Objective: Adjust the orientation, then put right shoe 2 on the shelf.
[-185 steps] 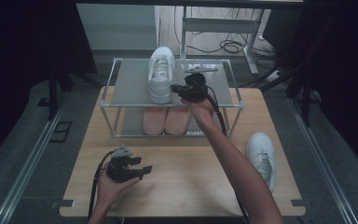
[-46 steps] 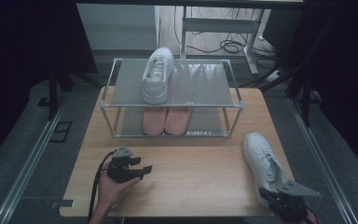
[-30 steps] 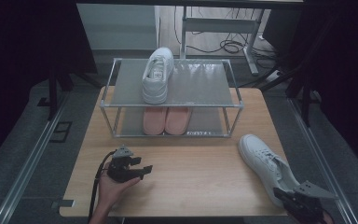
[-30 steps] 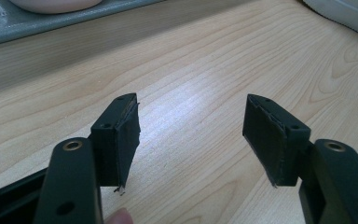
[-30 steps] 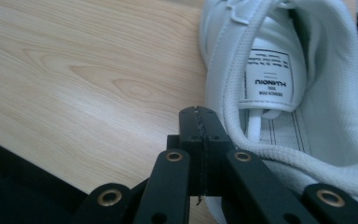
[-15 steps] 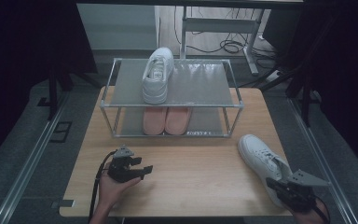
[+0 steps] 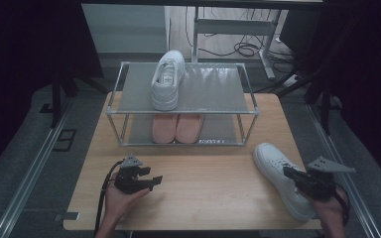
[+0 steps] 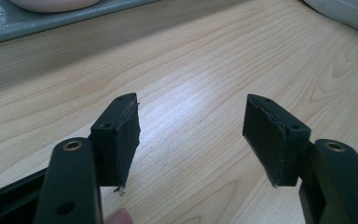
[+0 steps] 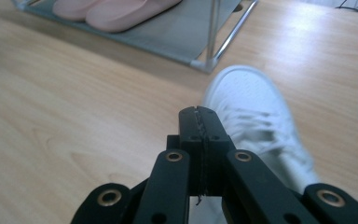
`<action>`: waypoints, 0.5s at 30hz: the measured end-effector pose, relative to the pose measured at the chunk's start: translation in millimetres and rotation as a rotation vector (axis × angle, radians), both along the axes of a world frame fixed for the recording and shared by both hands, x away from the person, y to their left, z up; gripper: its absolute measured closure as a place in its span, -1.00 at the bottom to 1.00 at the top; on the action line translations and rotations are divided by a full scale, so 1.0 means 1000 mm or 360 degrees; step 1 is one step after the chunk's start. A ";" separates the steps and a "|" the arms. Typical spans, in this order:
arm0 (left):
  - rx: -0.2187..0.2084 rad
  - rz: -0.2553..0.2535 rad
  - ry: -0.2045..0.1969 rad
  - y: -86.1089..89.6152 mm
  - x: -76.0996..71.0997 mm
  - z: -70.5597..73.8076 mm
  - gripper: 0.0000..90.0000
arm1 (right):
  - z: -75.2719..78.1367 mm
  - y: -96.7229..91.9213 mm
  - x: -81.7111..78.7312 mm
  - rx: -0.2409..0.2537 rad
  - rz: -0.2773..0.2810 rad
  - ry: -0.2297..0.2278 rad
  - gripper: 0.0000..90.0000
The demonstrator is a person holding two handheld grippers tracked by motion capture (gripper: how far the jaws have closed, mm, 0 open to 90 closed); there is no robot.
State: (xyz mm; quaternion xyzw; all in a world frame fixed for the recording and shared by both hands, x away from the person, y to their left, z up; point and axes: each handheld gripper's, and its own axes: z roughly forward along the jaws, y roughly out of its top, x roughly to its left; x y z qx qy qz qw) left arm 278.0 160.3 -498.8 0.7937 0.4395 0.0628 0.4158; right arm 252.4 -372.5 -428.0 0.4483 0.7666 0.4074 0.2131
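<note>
Scene: wooden counter (image 7: pixel 203 193) with a two-tier metal shoe rack (image 7: pixel 183 106) at the far side.
Top shelf: one white sneaker on rack (image 7: pixel 167 79), toe toward the person, on the left part of the shelf; the space beside it is free.
Lower shelf: pair of pink slippers (image 7: pixel 176 128), side by side.
Work in hand: by the look of it, getting the loose white sneaker (image 7: pixel 278 173) up beside its mate.
Loose white sneaker, position: flat on the counter near the right edge, in front of the rack's right leg, toe toward the rack, heel toward the person.
Right hand-held gripper (image 7: pixel 290 174): over the heel end of the loose sneaker; in the right gripper view (image 9: pixel 200 140) the jaws are pressed fully together with nothing between them, the sneaker lying just beyond the tips.
Left hand-held gripper (image 7: pixel 154 179): resting low on the near left of the counter, well apart from both shoes; jaws spread wide in the left gripper view (image 8: pixel 191 135), bare wood between them.
Risk, grip: closed jaws cannot take the shoe; going in like this would only shove it.
Risk, edge: a shove to the right could tip the sneaker off the counter.
Risk, hold: pinching only the soft collar or the laces may let the shoe swing and slip on the lift.
Risk, rack: a dangling toe could catch the shelf frame or knock the shelved sneaker.
</note>
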 end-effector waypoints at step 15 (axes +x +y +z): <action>0.0010 0.0005 0.0005 0.000 0.000 -0.002 -0.19 | -0.006 -0.042 -0.003 0.0016 -0.0116 -0.0022 0.51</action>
